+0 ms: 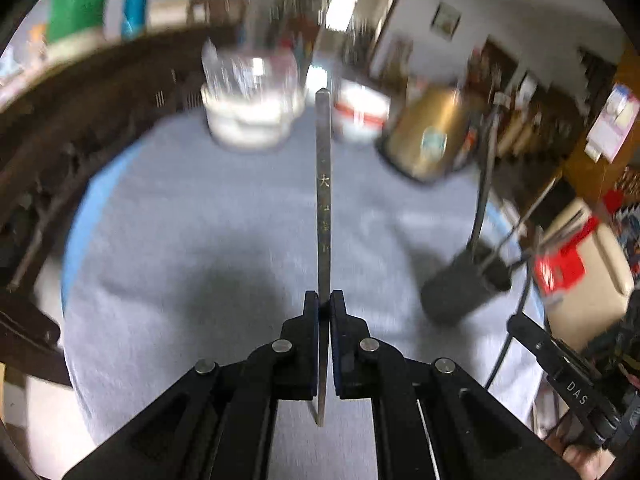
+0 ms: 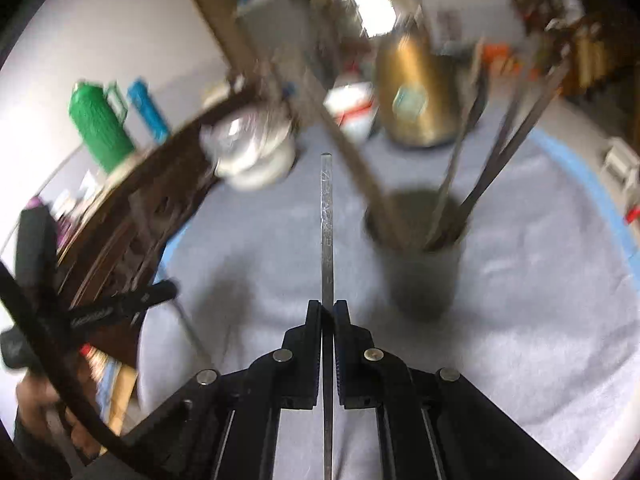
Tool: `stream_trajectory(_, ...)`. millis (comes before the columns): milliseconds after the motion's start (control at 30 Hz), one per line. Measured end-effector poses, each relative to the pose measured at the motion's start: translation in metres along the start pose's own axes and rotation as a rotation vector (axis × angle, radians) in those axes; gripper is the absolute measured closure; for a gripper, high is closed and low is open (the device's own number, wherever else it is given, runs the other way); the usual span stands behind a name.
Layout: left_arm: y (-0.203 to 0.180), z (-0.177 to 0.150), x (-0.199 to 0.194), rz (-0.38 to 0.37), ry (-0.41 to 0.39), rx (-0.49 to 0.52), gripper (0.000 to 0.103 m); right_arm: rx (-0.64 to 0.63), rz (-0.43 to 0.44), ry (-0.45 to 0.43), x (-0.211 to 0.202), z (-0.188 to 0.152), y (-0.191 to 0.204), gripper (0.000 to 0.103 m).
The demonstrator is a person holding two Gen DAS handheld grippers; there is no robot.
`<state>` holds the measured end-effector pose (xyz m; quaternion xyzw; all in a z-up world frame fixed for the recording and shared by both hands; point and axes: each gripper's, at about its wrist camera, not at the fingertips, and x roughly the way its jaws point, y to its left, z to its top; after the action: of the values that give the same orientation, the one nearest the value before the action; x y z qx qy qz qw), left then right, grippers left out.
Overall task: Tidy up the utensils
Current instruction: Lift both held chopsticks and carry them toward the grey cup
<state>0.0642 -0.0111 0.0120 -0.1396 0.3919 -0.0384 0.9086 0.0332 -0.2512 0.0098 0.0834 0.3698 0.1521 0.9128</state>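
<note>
Each hand-held gripper is clenched on a thin metal utensil. In the left wrist view the left hand-held gripper (image 1: 324, 300) pinches a flat metal handle (image 1: 323, 184) that runs straight up the middle of the frame, its free end near the white containers (image 1: 248, 116) at the top; stamped characters show on it. In the right wrist view the right hand-held gripper (image 2: 327, 308) holds a similar metal strip (image 2: 327, 220), also vertical at centre. The dark holder cup (image 2: 420, 264) stands on the grey-covered worktop (image 2: 540, 300) just right of centre, with several utensils (image 2: 452, 184) already leaning in it; the same cup (image 1: 460, 292) sits at the lower right of the left view. The step in hand is probably carrying both pieces to that cup. To do it well, each piece should be brought above the cup's open mouth, tipped steeper so the free end enters first, and aimed at a gap between the leaning handles. One at a time seems wiser, since the cup looks light and could tip if knocked. Release should come only once the end is well inside.
</note>
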Motion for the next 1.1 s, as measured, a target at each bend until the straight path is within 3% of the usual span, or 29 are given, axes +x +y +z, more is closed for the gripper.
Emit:
stream_trajectory(100,-0.001,-0.004,-0.005,0.044,-0.111,0.024,0.098,-0.012,-0.056,-0.128,-0.009,-0.005,-0.005,0.097)
stream_trajectory(300,-0.002,-0.021,-0.022,0.059,-0.161,0.068,0.097,-0.013,-0.121,-0.229,-0.013,-0.023,-0.004,0.096)
stream_trajectory(833,0.018,-0.042,-0.048,0.042,-0.16,0.026,0.096,-0.062,-0.133,-0.298,-0.099,-0.074,-0.007,0.095)
stream_trajectory(1100,0.023,-0.04,-0.047,0.035,-0.155,-0.007,0.096,-0.032,-0.125,-0.303,-0.11,-0.086,-0.007,0.096)
